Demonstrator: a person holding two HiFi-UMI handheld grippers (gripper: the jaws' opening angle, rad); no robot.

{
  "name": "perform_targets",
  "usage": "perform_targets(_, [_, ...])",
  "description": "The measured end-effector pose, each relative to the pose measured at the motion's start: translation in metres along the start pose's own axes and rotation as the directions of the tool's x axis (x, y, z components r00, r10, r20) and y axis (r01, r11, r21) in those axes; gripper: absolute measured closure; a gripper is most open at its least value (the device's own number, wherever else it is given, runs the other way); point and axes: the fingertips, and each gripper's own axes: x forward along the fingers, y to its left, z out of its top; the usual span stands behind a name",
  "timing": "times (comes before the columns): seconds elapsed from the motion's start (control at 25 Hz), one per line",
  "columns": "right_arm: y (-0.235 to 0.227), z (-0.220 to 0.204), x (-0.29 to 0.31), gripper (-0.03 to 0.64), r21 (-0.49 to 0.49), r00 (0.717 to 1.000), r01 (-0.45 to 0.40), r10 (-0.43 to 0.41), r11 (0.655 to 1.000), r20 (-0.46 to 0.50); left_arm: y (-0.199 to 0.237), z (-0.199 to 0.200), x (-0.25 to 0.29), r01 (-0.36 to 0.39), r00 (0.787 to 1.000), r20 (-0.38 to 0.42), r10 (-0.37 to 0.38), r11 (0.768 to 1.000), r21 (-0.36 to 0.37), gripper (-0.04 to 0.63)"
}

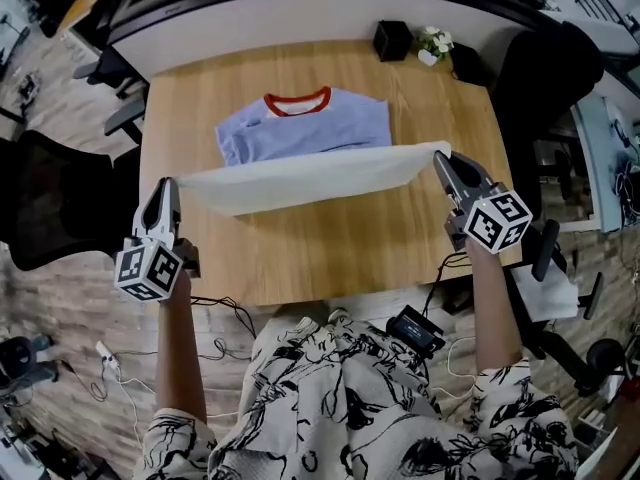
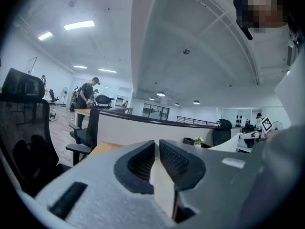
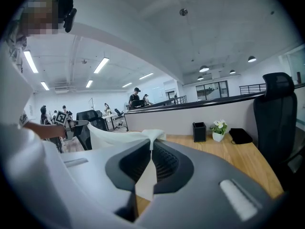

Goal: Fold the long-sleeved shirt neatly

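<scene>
The long-sleeved shirt (image 1: 305, 128) lies on the wooden table (image 1: 330, 243), blue body with a red collar at the far side. Its near part shows a white underside (image 1: 300, 180) lifted off the table and stretched between both grippers. My left gripper (image 1: 167, 190) is shut on the left corner of that edge; white cloth (image 2: 161, 185) shows pinched between its pads. At the right corner my right gripper (image 1: 443, 160) is shut on the shirt too, with cloth (image 3: 143, 178) hanging between its pads and bunched over the tips (image 3: 151, 135).
A black box (image 1: 393, 40), a small potted flower (image 1: 434, 44) and a dark pouch (image 1: 466, 61) stand at the table's far right. Office chairs (image 1: 60, 203) flank the table left and right (image 1: 540, 73). Cables (image 1: 225, 318) hang below the near edge.
</scene>
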Motion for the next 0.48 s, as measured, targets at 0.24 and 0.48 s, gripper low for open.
perform_targets(0.24, [-0.024, 0.016, 0.047, 0.598, 0.027, 0.998, 0.052, -0.051, 0.998, -0.028, 0.026, 0.011, 0.060, 0.040, 0.999, -0.022, -0.040, 0.999, -0.002, 0.558])
perform_targets(0.48, [-0.055, 0.005, 0.104, 0.598, 0.040, 0.991, 0.085, -0.080, 0.996, -0.112, 0.051, -0.017, 0.113, 0.030, 0.996, -0.084, -0.032, 0.999, -0.027, 0.558])
